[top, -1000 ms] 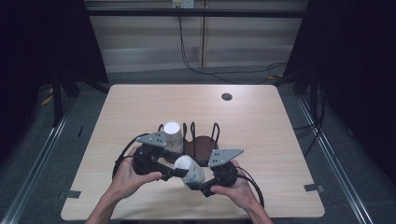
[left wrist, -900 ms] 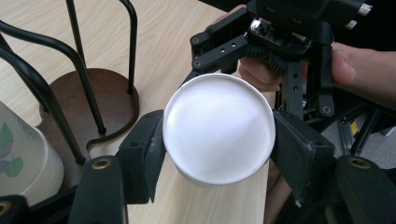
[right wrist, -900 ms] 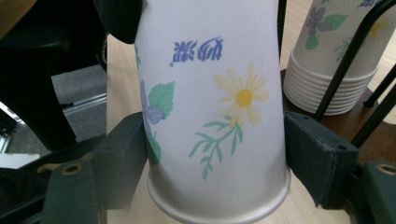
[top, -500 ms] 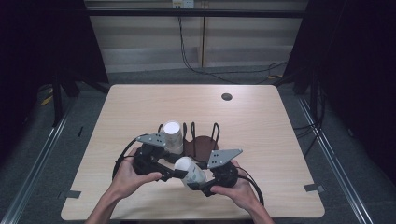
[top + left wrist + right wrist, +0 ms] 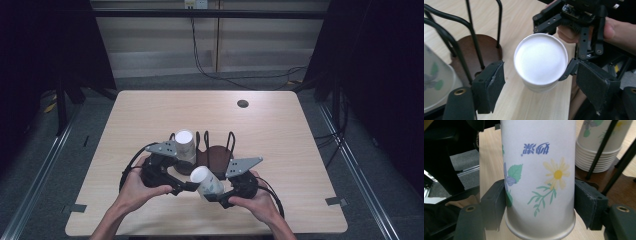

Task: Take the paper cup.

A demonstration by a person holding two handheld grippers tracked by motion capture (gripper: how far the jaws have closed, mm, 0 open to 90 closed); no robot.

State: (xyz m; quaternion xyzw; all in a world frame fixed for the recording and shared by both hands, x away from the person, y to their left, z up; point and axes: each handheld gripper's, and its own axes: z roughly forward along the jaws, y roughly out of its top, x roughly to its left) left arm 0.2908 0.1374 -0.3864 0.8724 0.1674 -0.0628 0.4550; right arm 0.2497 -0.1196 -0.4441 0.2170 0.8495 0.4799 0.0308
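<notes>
A white paper cup (image 5: 206,182) printed with flowers is held low over the table between both hands. My right gripper (image 5: 540,207) is shut on the cup (image 5: 539,182), its pads pressing both sides; its jaws have just been closing on it, then easing a touch. My left gripper (image 5: 541,82) faces the cup's white bottom (image 5: 541,60). Its jaws have just been opening, and the cup sits between the pads (image 5: 490,85) untouched. In the high view the left gripper (image 5: 191,186) and right gripper (image 5: 215,194) meet at the cup.
A black wire rack (image 5: 230,140) on a dark round wooden base (image 5: 217,156) stands just behind the hands. It holds a stack of several matching cups (image 5: 184,144), also cups (image 5: 599,147). A small dark hole (image 5: 243,103) marks the far table. The table's front edge (image 5: 200,232) is close.
Both hands stay in place. The cup now sits slightly nearer the right gripper. The jaw motion is too small to make out in the high view.
</notes>
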